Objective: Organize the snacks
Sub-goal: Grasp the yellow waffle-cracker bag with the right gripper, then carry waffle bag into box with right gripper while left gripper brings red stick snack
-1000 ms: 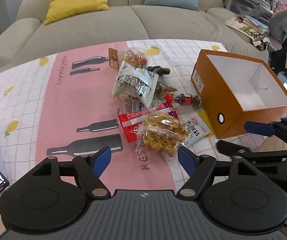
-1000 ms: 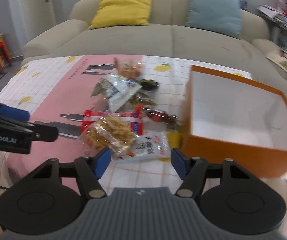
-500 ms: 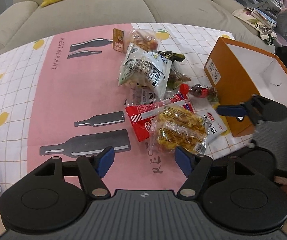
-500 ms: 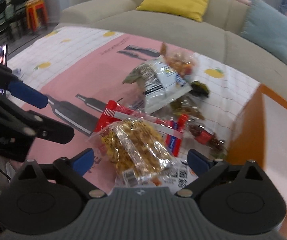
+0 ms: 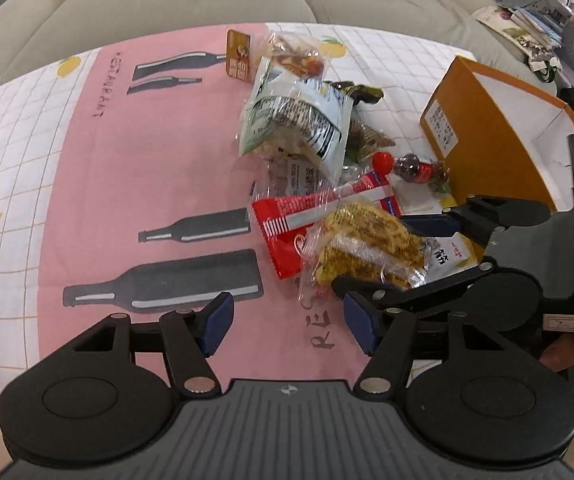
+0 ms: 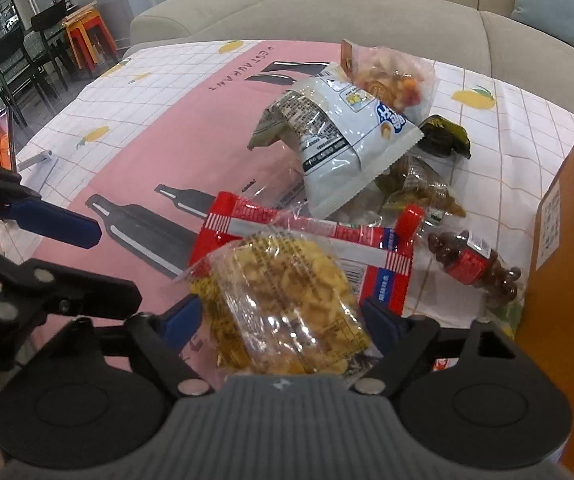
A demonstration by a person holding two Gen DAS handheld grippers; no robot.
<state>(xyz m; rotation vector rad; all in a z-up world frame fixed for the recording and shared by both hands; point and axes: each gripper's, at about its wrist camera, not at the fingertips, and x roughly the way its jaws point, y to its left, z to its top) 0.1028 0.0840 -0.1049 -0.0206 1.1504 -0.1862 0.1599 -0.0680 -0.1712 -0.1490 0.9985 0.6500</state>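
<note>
A clear bag of yellow crisps lies on a red packet at the near end of a snack pile. My right gripper straddles this bag, its jaws closing, its pads at the bag's sides without a clear squeeze. Behind are a white-and-blue bag, a clear bag of mixed snacks, a dark green packet and a small cola-bottle sweet pack. The orange box stands open on the right. My left gripper hovers over the pink cloth, closing on nothing.
A pink and white checked tablecloth covers the table. A white packet with red print lies by the box. A phone on a stand sits at the left edge. A grey sofa runs behind the table, with chairs and stools far left.
Both grippers have dropped closer to the table. The right one came down over the yellow crisp bag, widened, then narrowed around it. The left jaws narrowed a little.
</note>
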